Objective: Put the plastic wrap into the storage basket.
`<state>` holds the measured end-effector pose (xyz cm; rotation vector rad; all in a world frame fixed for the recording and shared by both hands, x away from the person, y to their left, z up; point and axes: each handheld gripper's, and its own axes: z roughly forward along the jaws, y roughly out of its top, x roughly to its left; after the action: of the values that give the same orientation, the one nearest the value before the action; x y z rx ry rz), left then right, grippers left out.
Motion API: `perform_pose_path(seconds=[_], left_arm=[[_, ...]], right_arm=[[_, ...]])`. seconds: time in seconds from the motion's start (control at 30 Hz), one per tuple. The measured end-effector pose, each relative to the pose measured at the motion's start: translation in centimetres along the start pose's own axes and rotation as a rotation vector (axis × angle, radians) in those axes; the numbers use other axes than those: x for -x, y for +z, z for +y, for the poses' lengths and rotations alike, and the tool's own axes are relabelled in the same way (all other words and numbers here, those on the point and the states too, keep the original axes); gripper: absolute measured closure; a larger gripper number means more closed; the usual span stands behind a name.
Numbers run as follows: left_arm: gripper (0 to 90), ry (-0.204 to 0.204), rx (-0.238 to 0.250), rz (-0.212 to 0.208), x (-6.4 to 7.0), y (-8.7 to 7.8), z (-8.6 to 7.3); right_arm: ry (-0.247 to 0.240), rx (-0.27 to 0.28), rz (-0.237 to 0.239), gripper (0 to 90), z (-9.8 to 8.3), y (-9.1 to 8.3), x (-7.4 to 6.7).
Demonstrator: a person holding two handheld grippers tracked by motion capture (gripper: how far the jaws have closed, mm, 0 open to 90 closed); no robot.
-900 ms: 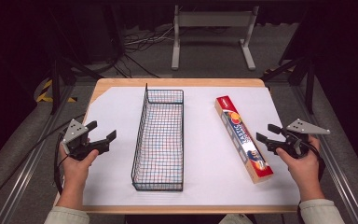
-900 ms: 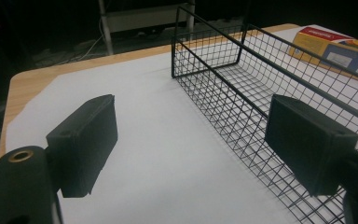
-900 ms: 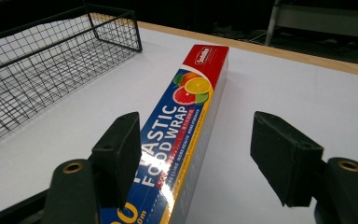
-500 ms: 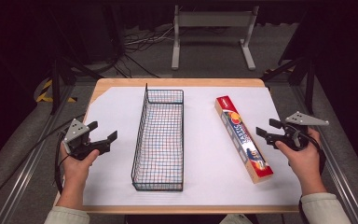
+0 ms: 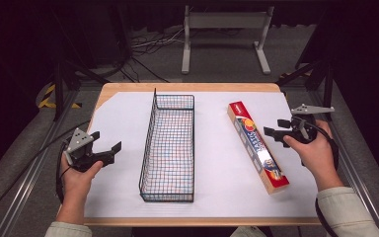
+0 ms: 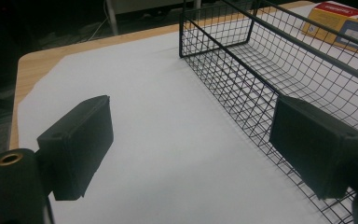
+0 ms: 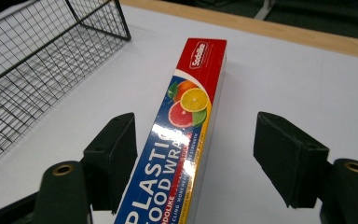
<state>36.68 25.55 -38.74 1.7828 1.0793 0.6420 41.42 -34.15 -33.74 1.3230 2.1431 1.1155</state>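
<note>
**Q:** Where does the box of plastic food wrap (image 5: 257, 146) lie?

**A:** It lies flat on the white sheet (image 5: 217, 158) that covers the wooden table (image 5: 187, 87), in the right part of the high view. It is long and narrow, with its red end toward the far edge and its other end toward the person. A black wire basket (image 5: 169, 143) stands to its left, apart from it, near the middle of the table.

**Q:** How does the right gripper (image 5: 277, 135) stand to the box?

**A:** It is held in the person's right hand (image 5: 316, 153), just beside the box's right long side, at about mid-length. Its jaws are spread wide. In the right gripper view the box (image 7: 182, 135) runs up between the two jaws, closer to the left-hand one. Whether either jaw touches the box cannot be told; no clamping is visible.

**Q:** And the left gripper (image 5: 106, 150)?

**A:** It is held in the left hand (image 5: 76, 175) over the left part of the sheet, well apart from the box. Its jaws are also spread, with nothing between them. In the left gripper view the basket (image 6: 279, 70) lies just beyond the right-hand jaw.
</note>
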Motion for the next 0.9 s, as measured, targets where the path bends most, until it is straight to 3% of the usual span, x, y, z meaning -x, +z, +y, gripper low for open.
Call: perform_pose_path(seconds=[0.13, 0.53, 0.67, 0.73, 0.8, 0.9], left_arm=[[13.6, 0.000, -0.017, 0.003, -0.1, 0.1, -0.1], [13.2, -0.010, -0.029, 0.002, -0.4, 0.3, -0.3], [13.2, -0.013, -0.027, 0.003, -0.4, 0.3, -0.3], [13.6, -0.008, -0.004, 0.040, -0.3, 0.1, -0.4], [13.8, -0.031, 0.004, 0.042, -0.6, 0.0, -0.5], [13.9, -0.052, 0.011, 0.033, -0.9, -0.1, -0.6]], right_arm=[[0.009, -0.066, -0.011, 32.9, 1.0, 0.7, -0.4], [0.060, -0.187, -0.021, 29.8, 2.7, 2.0, -0.5], [0.069, -0.201, -0.023, 28.3, 3.0, 2.4, -0.6], [0.075, -0.186, -0.024, 27.3, 2.8, 2.4, -0.8], [0.066, -0.179, -0.025, 26.6, 2.4, 2.7, -1.2], [0.058, -0.211, -0.036, 25.7, 2.0, 3.3, -1.4]])
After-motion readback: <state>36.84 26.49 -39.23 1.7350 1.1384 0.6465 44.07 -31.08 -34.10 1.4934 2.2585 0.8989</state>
